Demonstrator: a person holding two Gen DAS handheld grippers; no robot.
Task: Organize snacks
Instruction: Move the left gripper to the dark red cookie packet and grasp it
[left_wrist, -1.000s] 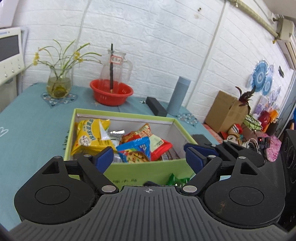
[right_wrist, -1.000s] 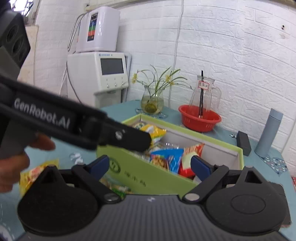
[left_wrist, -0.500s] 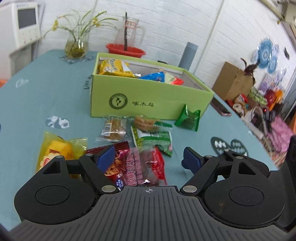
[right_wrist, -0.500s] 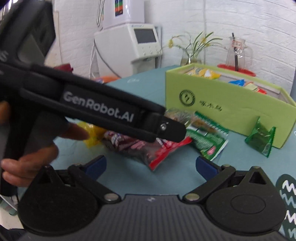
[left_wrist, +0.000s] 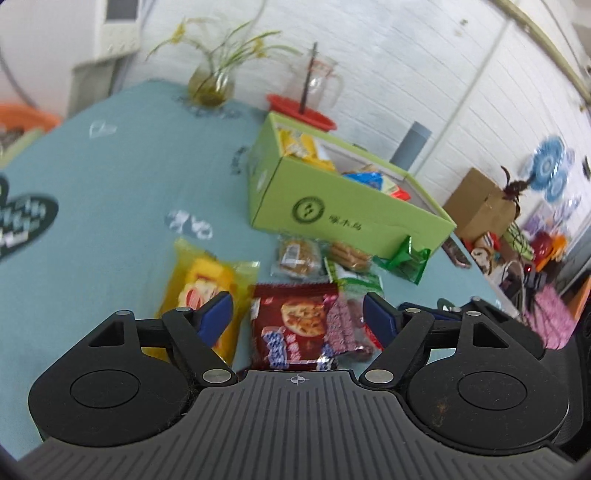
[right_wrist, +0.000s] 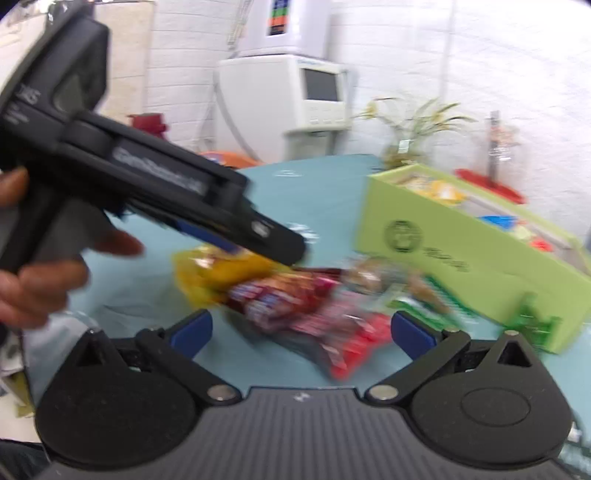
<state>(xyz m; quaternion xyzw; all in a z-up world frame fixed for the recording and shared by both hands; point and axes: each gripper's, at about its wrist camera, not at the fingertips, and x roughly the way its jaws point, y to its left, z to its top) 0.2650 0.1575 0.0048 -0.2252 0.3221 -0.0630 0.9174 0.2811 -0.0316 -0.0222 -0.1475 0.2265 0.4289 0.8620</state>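
The dark red cookie packet (left_wrist: 291, 325) lies on the teal tablecloth between the blue pads of my left gripper (left_wrist: 297, 317), whose jaws are closing; the pads do not touch it. Beside it lie a yellow packet (left_wrist: 201, 284), a clear cookie packet (left_wrist: 295, 256) and a small green packet (left_wrist: 404, 258). Behind them stands the green box (left_wrist: 351, 218), with several snacks inside. My right gripper (right_wrist: 301, 332) stands wide open and empty just short of the same pile, near a red packet (right_wrist: 354, 347). A hand holds the left gripper (right_wrist: 286, 247) over the yellow packet (right_wrist: 218, 269).
A vase of flowers (left_wrist: 210, 85), a red bowl with a glass jug (left_wrist: 303, 110) and a grey bottle (left_wrist: 412, 144) stand behind the box. A phone (left_wrist: 456, 253) lies at its right end. A white machine (right_wrist: 306, 96) stands past the table.
Both grippers have drawn back from over the box and sunk toward the loose snacks in front of it. The left jaws have narrowed; the right jaws have widened.
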